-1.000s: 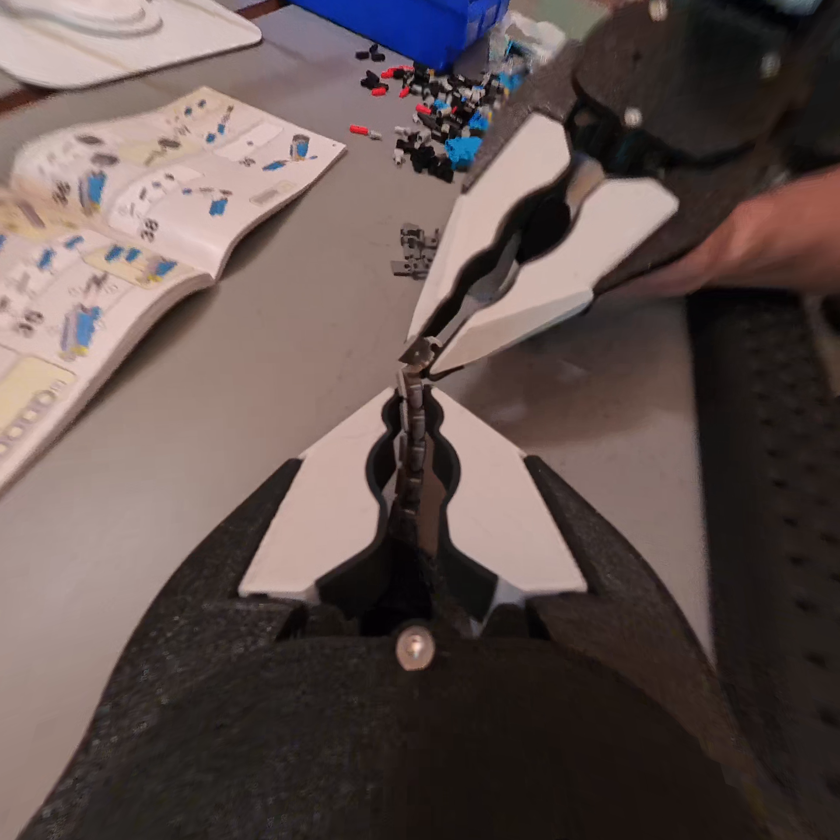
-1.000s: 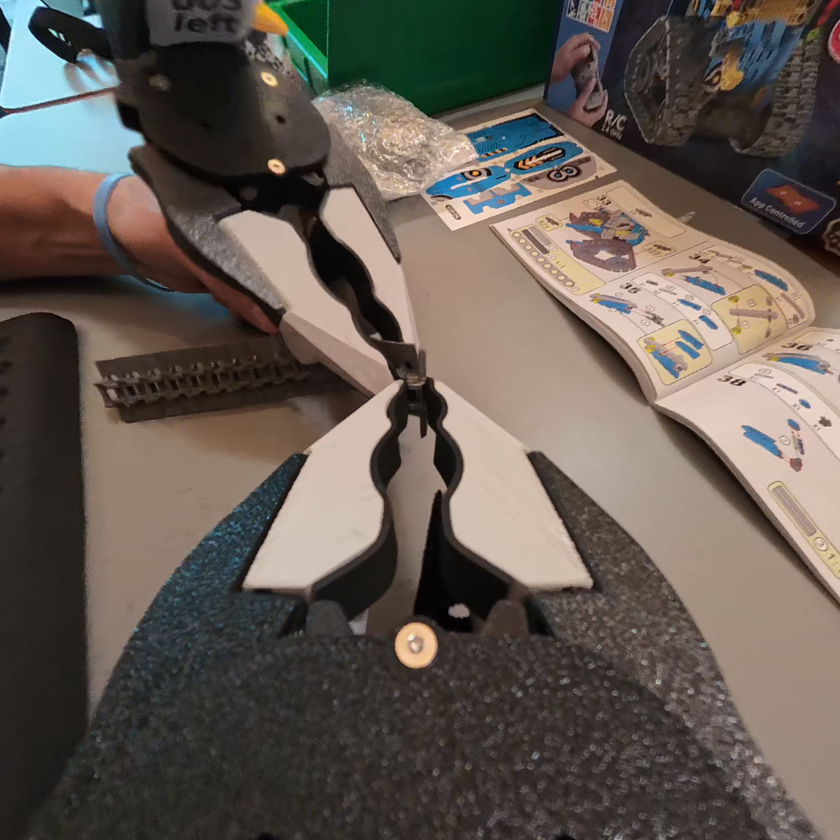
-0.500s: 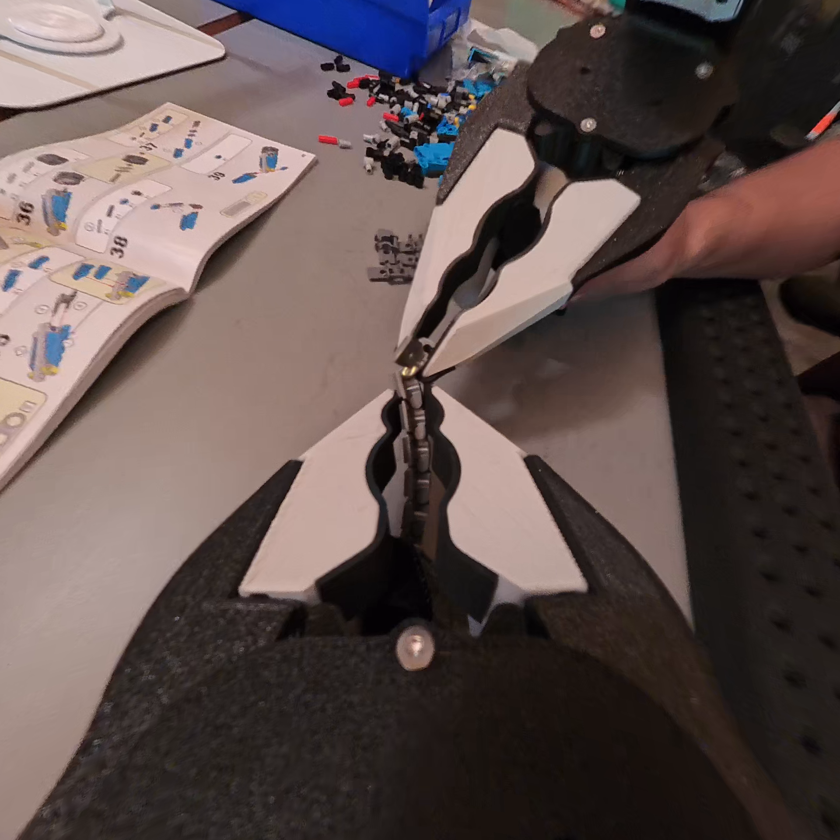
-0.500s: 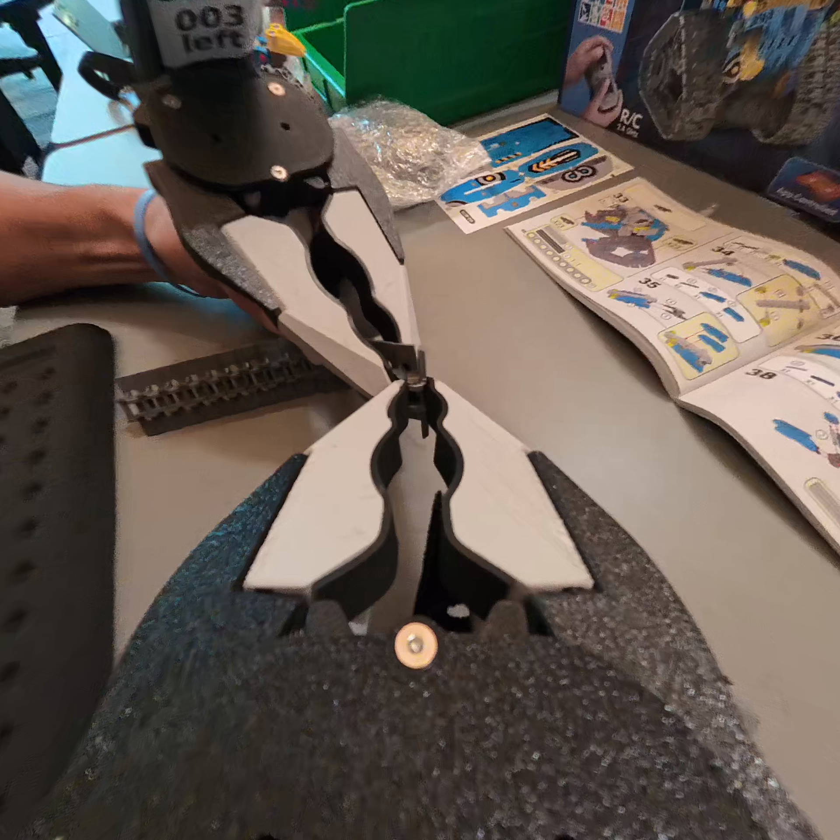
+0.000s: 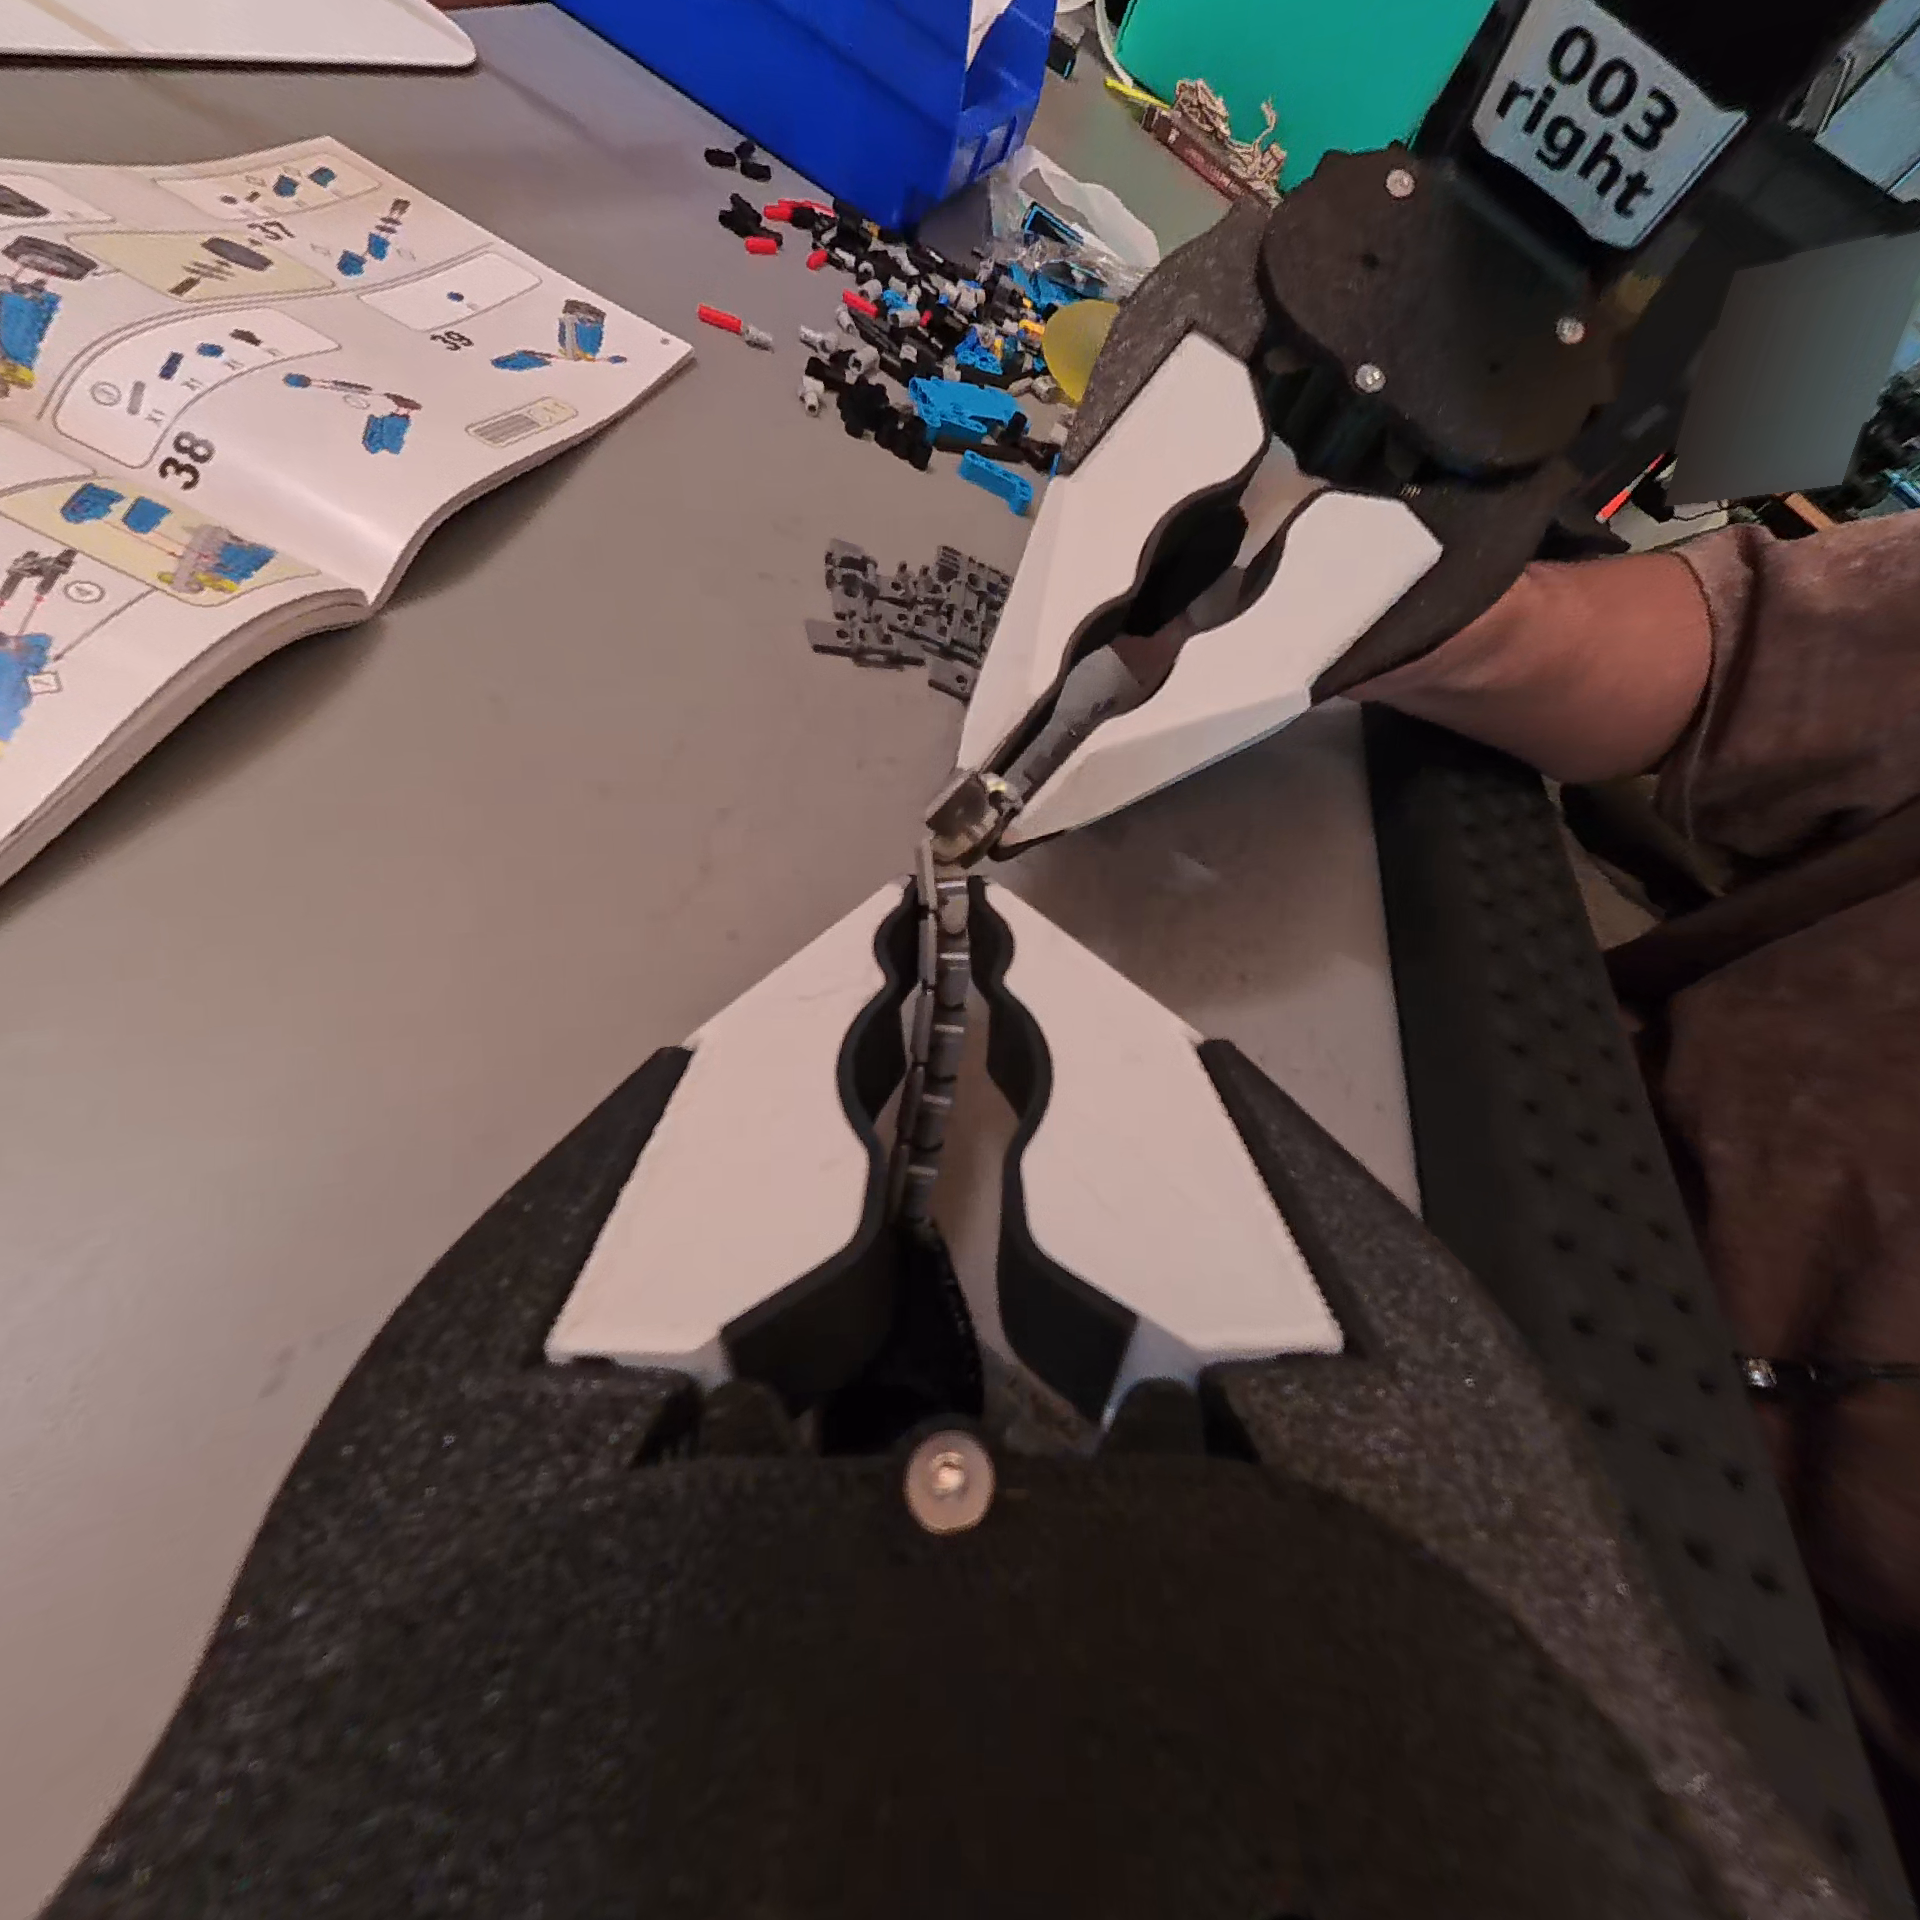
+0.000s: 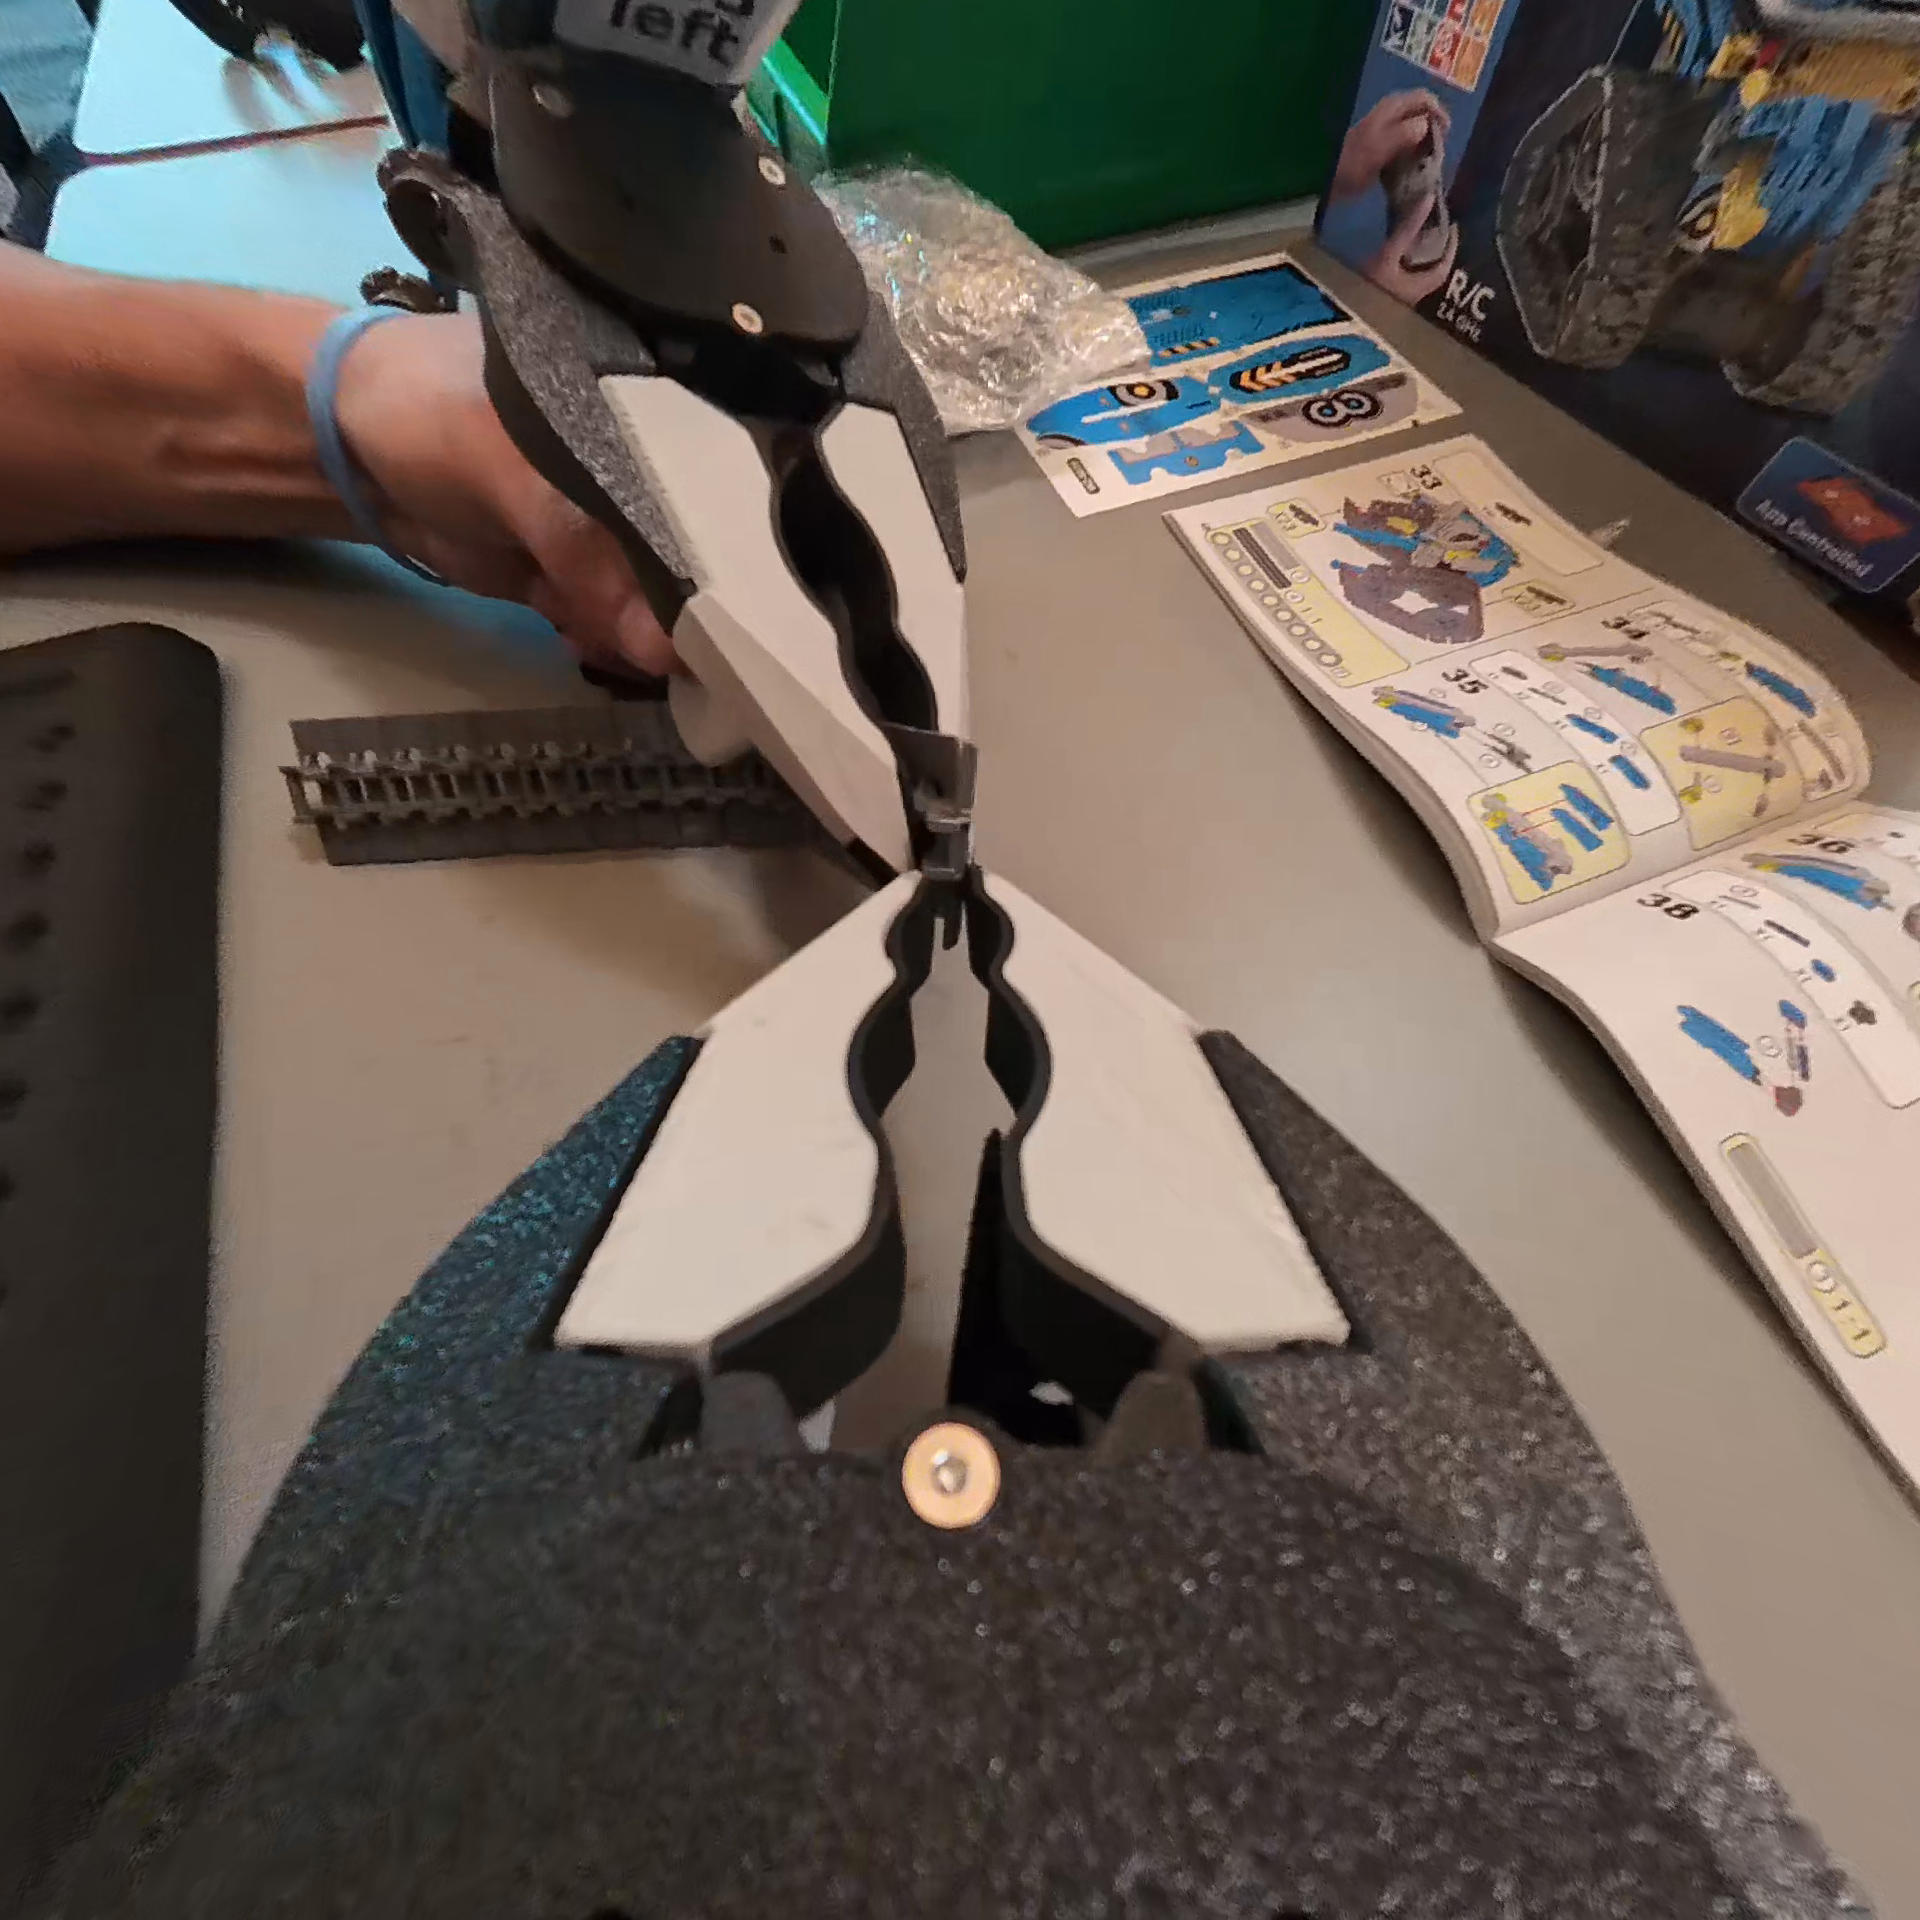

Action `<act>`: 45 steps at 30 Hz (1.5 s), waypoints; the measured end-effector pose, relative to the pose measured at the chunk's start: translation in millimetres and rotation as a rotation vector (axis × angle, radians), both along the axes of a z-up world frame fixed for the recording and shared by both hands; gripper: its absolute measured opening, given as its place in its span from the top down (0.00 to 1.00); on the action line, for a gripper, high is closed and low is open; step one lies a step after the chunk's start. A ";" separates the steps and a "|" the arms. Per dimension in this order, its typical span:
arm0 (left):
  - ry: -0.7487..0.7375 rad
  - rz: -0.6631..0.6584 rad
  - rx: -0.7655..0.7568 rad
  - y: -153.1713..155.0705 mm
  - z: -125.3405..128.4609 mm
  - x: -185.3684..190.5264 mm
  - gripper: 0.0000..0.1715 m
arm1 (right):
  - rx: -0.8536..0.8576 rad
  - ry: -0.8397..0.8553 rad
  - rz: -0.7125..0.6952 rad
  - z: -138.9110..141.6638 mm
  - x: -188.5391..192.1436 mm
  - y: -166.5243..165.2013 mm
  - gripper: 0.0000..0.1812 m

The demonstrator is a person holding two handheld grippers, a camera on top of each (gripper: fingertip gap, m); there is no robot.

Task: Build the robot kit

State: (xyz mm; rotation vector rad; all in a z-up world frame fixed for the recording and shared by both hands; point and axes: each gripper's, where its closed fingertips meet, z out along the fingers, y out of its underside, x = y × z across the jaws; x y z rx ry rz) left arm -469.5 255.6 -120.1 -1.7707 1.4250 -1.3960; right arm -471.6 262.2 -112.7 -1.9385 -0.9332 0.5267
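My left gripper (image 5: 940,896) is shut on a short chain of grey track links (image 5: 935,1039) that runs back between its fingers. My right gripper (image 5: 977,821) comes in from the upper right, shut on a single grey track link (image 5: 964,812), and holds it against the chain's front end. In the right wrist view my right gripper (image 6: 943,896) pinches that link (image 6: 943,847), tip to tip with the left gripper (image 6: 925,800), which reaches down from the upper left. Both are held just above the grey table.
A long assembled track strip (image 6: 520,779) lies at left. There are loose grey links (image 5: 914,613), a pile of small parts (image 5: 914,343), a blue bin (image 5: 831,83), an open booklet (image 6: 1558,727), a sticker sheet (image 6: 1226,384), a plastic bag (image 6: 966,291), a toy box (image 6: 1662,208) and a black perforated mat (image 5: 1558,1143). Less than 4 cm separates the two grippers' tips.
Both grippers stay shut and tip to tip with the link against the chain. The pair has shifted a little over the table, and the left gripper stands steeper in the right wrist view.
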 end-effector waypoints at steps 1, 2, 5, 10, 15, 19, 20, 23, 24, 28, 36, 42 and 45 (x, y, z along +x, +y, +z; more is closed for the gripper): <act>0.000 -0.004 -0.003 -1.1 -0.1 0.2 0.96 | -0.014 -0.008 0.005 -0.6 0.3 -0.8 0.97; -0.001 -0.001 -0.008 -1.6 0.1 0.5 0.96 | -0.024 -0.022 -0.004 -1.3 1.1 -0.9 0.97; -0.004 0.018 0.005 -0.4 0.8 0.3 0.97 | 0.036 -0.111 -0.042 -1.8 1.6 1.1 0.98; 0.021 0.032 0.017 0.9 -3.0 0.7 0.97 | 0.104 -0.241 -0.098 -6.6 2.3 2.1 0.98; 0.011 0.029 -0.022 0.6 -1.6 0.5 0.97 | 0.187 -0.335 -0.132 -7.3 2.2 3.2 0.98; 0.013 0.022 -0.012 -0.8 -2.0 0.6 0.97 | 0.130 -0.259 -0.127 -8.0 2.2 2.4 0.98; 0.002 0.015 -0.011 -1.2 -0.4 0.1 0.97 | 0.117 -0.235 -0.119 -6.6 1.8 2.3 0.98; -0.056 -0.027 -0.049 -3.2 8.2 -1.7 0.96 | 0.014 -0.032 -0.072 3.6 -0.5 1.9 0.98; -0.064 -0.045 -0.062 -5.4 9.6 -1.8 0.96 | -0.056 0.046 -0.048 4.1 0.0 1.0 0.98; -0.058 -0.061 -0.089 -7.2 8.8 -2.0 0.96 | -0.089 0.149 -0.013 8.1 5.7 1.8 1.00; -0.111 -0.136 -0.121 -16.7 17.8 -4.7 0.96 | -0.154 0.259 0.094 15.1 -3.8 -9.5 0.86; -0.119 -0.208 -0.125 -30.1 19.8 -6.4 0.95 | -0.322 0.375 0.208 17.2 -5.9 -25.2 0.98; -0.130 -0.196 -0.156 -26.4 21.9 -6.4 0.94 | -0.385 0.426 0.192 17.9 2.7 -21.7 0.98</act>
